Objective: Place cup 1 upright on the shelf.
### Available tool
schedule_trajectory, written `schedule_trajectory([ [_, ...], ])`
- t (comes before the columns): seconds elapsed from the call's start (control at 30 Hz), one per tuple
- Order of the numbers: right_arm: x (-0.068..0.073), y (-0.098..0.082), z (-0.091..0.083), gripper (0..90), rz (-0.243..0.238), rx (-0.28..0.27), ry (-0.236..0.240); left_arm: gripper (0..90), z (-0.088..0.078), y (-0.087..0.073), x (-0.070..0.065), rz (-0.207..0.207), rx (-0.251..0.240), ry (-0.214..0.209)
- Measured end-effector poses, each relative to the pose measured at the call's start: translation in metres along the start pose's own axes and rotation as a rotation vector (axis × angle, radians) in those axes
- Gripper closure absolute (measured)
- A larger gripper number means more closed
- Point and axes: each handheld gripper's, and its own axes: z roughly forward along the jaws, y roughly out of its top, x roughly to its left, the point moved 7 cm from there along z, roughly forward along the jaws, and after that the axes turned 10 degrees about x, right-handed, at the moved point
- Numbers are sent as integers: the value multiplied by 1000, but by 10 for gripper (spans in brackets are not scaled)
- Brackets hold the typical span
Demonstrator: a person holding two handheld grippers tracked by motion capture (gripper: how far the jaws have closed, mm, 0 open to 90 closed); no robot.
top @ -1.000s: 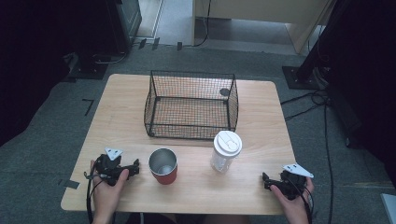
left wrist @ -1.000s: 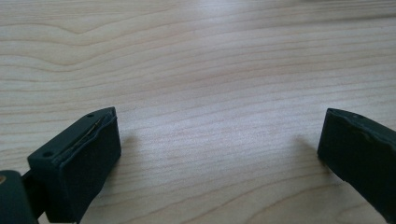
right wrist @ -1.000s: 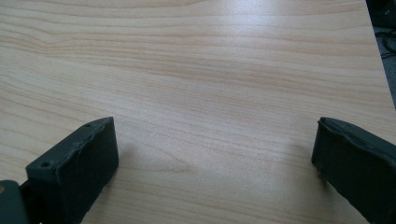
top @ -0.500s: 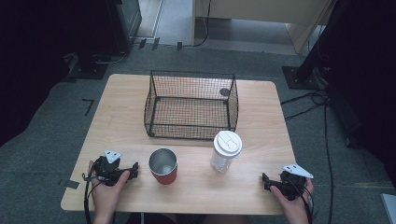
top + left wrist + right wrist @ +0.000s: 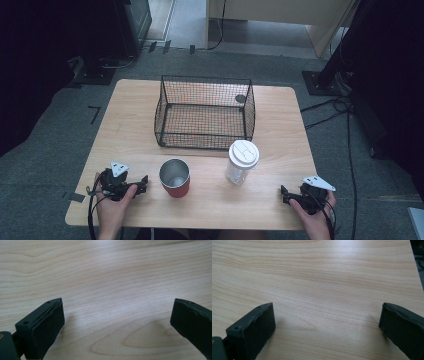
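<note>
From above, a pale wooden table [image 5: 125,107] carries a black wire basket [image 5: 205,112] toward its far side. In front of the basket stand a red cup [image 5: 174,177] with a shiny metal inside, open end up, and a clear tumbler [image 5: 241,161] with a white lid, upright, to the right of the cup and apart from it. The left tongs [image 5: 142,181] rest low at the near left of the table, held in the person's left hand [image 5: 111,201], their tips pointing at the red cup and just beside it without touching. The right tongs [image 5: 284,192] sit near the front right corner in the right hand [image 5: 312,217], pointing left toward the tumbler but apart from it.

In the left gripper view, the left tongs [image 5: 117,322] stand wide apart, nothing between them but bare wood grain close beneath.

In the right gripper view, the right tongs [image 5: 327,323] are likewise spread wide over bare table, with the table's edge and dark floor showing at the upper right.
</note>
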Motion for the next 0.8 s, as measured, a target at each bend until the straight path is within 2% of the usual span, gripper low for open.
schedule_trajectory([
  [0.2, 0, 0, 0, 4, -1, 1, 3, 1, -28, 8, -9, 35, -74, -53],
  [0.23, 0, 0, 0, 4, -1, 1, 3, 1, -28, 8, -9, 35, -74, -53],
  [0.37, 0, 0, 0, 5, -1, 2, 3, 1, -49, 15, -17, 55, -105, -78],
  [0.4, 0, 0, 0, 5, -1, 1, 3, 1, -49, 15, -17, 55, -105, -78],
  [0.7, 0, 0, 0, 5, -3, 2, 5, 1, -89, 28, -35, 97, -186, -147],
  [0.73, 0, 0, 0, 4, -3, 1, 5, 1, -98, 31, -40, 102, -208, -172],
  [0.8, 0, 0, 0, 4, -4, 2, 5, 1, -102, 32, -44, 106, -219, -185],
])
